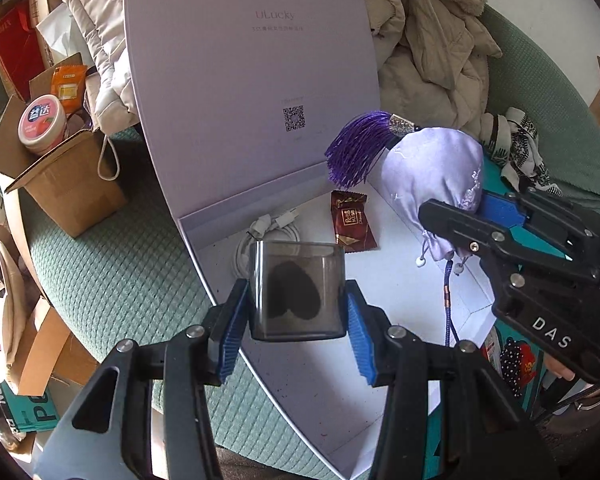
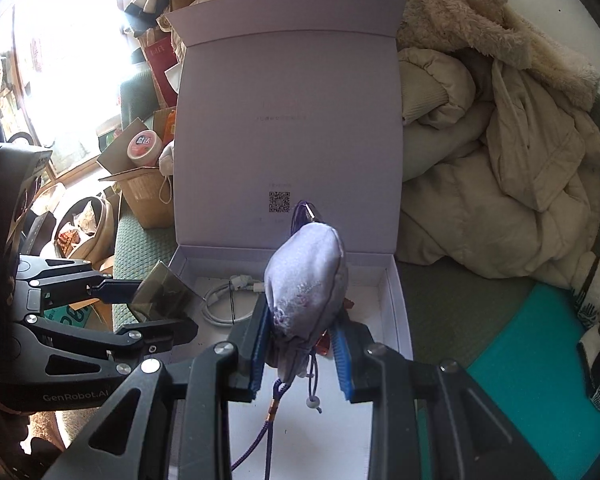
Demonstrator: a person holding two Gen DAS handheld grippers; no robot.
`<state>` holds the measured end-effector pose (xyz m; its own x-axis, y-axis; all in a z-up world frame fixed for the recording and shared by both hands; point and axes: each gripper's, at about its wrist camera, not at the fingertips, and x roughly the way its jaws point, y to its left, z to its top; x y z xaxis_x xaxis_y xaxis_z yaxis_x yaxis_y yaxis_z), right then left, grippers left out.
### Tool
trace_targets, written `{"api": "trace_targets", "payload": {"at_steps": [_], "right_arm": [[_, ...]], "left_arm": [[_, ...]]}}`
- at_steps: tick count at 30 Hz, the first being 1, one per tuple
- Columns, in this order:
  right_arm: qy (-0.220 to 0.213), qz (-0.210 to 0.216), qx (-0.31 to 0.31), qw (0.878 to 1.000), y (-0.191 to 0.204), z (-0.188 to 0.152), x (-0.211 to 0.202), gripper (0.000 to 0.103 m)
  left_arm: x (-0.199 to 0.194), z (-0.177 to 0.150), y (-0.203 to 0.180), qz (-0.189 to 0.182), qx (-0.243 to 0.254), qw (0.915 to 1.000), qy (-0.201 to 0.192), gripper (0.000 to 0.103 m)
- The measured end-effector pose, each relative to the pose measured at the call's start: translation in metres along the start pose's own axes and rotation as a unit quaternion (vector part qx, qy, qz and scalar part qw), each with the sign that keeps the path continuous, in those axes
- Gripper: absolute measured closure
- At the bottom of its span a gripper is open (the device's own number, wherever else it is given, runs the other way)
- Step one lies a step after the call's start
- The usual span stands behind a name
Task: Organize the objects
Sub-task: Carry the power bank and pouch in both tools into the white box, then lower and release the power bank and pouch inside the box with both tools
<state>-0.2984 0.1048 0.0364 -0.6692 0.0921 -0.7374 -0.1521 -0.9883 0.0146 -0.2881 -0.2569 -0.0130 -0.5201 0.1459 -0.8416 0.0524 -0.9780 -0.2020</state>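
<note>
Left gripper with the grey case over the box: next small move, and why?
Probably lower the grey case into the bare corner of the open box and let go. The left gripper holds it above the box floor, beside the white cable and red candy; the right gripper holds the pouch to the other side.

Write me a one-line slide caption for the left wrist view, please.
Left gripper carries a smoky clear case over the open lavender box as the right gripper brings a tasselled satin pouch.

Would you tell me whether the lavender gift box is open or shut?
Open: the box has its lid standing upright behind the tray, exposing the cable inside.
</note>
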Motion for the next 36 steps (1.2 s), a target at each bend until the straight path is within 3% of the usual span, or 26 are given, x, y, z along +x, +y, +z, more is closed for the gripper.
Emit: {"api": "trace_targets", "payload": {"at_steps": [6,12,24,36], "right_arm": [[-0.019,0.003,0.013,1.000,-0.014,0.009,0.006,0.075],[0.007,0.007,0.030,0.999,-0.022,-0.002,0.027,0.075],[0.062,0.008,0.042,0.997,-0.026,-0.023,0.060,0.074],[0.083,0.003,0.028,0.996,-0.015,-0.026,0.076,0.074]], "left_arm": [[0.018,0.025,-0.008,0.004,0.013,0.9999,-0.002,0.058],[0.039,0.040,-0.014,0.007,0.023,0.9997,0.005,0.058],[0.086,0.039,-0.021,0.001,0.032,0.9988,0.038,0.058],[0.107,0.035,-0.019,0.005,0.028,0.9982,0.053,0.058]]}}
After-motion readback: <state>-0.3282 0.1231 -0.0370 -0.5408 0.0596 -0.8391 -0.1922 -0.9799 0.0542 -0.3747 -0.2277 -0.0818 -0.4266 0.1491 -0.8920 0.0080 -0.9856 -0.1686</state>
